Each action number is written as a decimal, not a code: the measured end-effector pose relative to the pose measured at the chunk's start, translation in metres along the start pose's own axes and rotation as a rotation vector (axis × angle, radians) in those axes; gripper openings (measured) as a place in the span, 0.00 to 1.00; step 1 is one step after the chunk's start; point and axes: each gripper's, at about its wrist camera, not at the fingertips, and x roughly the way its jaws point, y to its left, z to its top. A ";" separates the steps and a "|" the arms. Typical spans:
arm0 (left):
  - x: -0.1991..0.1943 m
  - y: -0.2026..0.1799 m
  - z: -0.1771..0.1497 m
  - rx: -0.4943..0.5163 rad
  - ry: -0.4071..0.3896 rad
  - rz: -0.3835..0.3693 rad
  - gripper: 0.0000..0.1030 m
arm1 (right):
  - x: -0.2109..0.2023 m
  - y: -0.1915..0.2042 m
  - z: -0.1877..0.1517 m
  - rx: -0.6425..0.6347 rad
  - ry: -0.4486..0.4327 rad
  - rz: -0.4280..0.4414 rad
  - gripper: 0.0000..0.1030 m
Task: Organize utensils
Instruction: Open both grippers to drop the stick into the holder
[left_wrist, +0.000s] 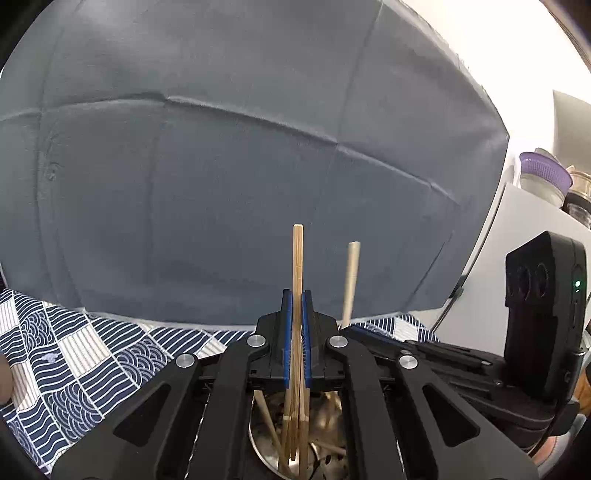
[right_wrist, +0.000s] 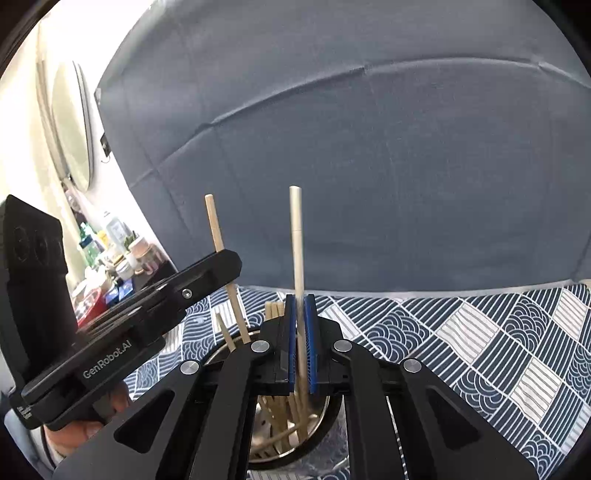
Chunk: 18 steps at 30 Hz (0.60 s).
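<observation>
Chopsticks (left_wrist: 297, 280) clamped in left tongs (left_wrist: 297, 332); lower ends hidden inside holder (left_wrist: 266, 454).

A lived-in home, judging by the surface under the tongs spread with a navy-and-white wave-patterned cloth (right_wrist: 480, 332), a grey-blue cushioned fabric panel (left_wrist: 240, 166) beyond it, crowded household bottles and jars (right_wrist: 110, 254) off to the left, and a purple-lidded jar (left_wrist: 543, 177) to the right.
</observation>
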 end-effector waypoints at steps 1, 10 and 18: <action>-0.001 0.000 -0.001 -0.001 0.002 0.004 0.05 | -0.001 -0.001 -0.001 0.003 0.003 0.000 0.06; -0.022 0.007 0.004 -0.065 -0.010 0.078 0.60 | -0.025 -0.002 0.001 0.023 -0.039 -0.043 0.23; -0.051 0.019 0.016 -0.104 -0.045 0.200 0.95 | -0.054 -0.005 0.013 0.042 -0.088 -0.094 0.59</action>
